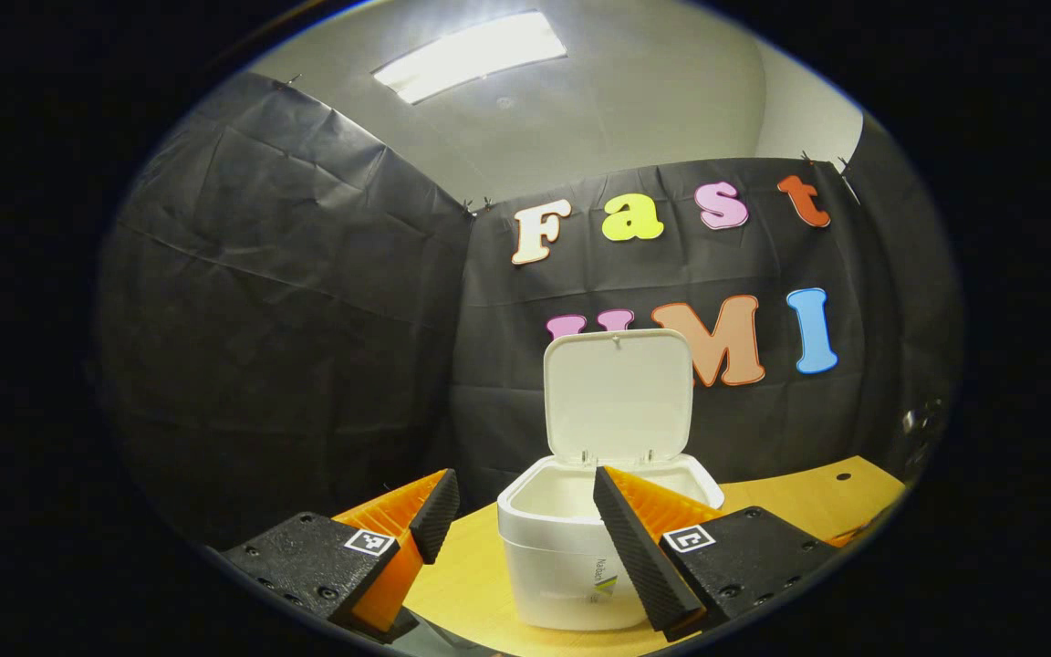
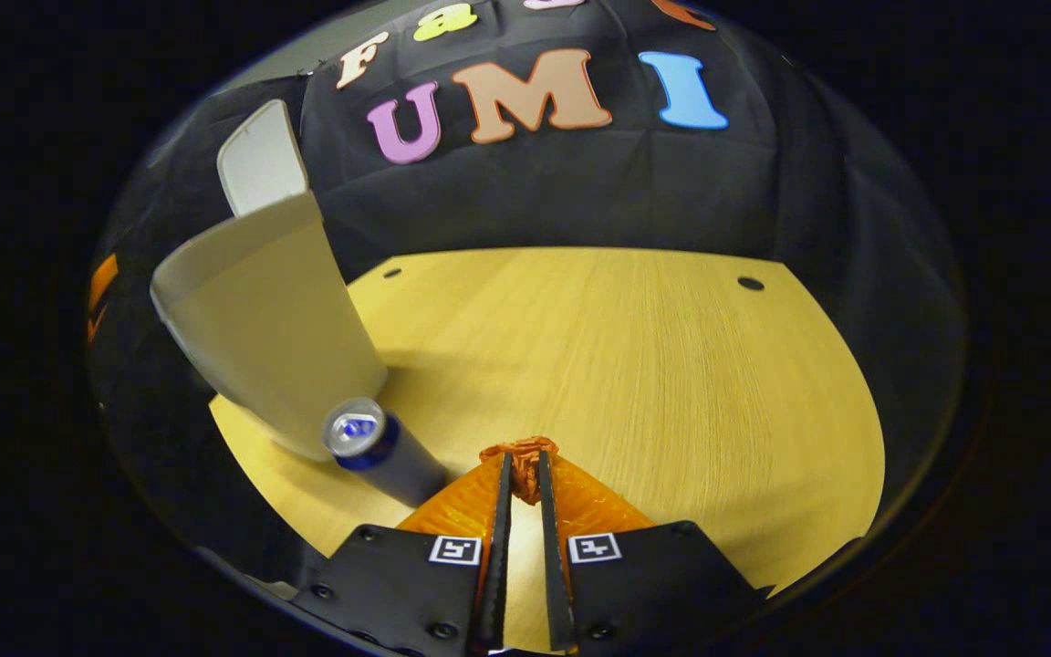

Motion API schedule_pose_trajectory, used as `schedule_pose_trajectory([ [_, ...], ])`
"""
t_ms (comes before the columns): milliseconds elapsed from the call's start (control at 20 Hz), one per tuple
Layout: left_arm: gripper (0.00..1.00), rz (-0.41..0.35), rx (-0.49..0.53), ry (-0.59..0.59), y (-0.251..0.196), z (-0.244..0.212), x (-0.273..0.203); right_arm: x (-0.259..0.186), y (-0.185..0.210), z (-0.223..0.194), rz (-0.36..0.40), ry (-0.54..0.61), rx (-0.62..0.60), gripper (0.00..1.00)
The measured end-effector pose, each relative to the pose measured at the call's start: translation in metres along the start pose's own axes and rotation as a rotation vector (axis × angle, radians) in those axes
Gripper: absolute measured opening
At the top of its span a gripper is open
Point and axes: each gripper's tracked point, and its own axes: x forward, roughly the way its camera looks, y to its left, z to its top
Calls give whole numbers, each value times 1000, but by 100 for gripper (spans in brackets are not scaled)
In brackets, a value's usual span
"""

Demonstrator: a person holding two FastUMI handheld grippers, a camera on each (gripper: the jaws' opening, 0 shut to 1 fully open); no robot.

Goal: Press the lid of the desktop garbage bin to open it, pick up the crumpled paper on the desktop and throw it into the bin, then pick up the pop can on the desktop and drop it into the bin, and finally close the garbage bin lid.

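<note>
**Two tongs, one pinching paper**

Right tongs (image 2: pixel 523 474) are closed on the crumpled paper (image 2: pixel 519 453), low over the surface (image 2: pixel 635 365). The can (image 2: pixel 370 444) stands just left of them, beside the bin (image 2: pixel 270 328). Bare surface spreads ahead and right. Left tongs (image 1: pixel 525 511) gape, holding nothing, before the bin, its lid (image 1: pixel 617 392) upright.
</note>
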Motion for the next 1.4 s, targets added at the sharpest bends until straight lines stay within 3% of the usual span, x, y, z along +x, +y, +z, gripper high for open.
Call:
schedule_pose_trajectory([
  [300, 91, -3, -2, 7, 10, -4, -1, -43, 100, 113, 226, -226, -57, 20],
  [500, 90, 1, 4, 15, 16, -5, -3, -56, 173, 166, 365, -334, -143, 20],
  [700, 91, 8, 24, 17, 23, -2, -5, -59, 240, 183, 437, -370, -249, 20],
  [900, 91, 33, 9, 16, 32, 3, -9, -34, 275, 183, 429, -381, -359, 20],
  [1050, 90, 34, 19, 12, 32, 6, -10, -22, 283, 173, 433, -357, -377, 82],
  [1150, 90, 25, 26, 13, 30, 7, -9, -28, 274, 183, 417, -392, -368, 83],
  [1250, 90, 4, 33, 7, 22, 10, -8, -38, 261, 196, 384, -435, -350, 100],
  [1400, 94, -65, 38, -17, -5, 19, -5, -57, 220, 214, 312, -478, -306, 99],
])
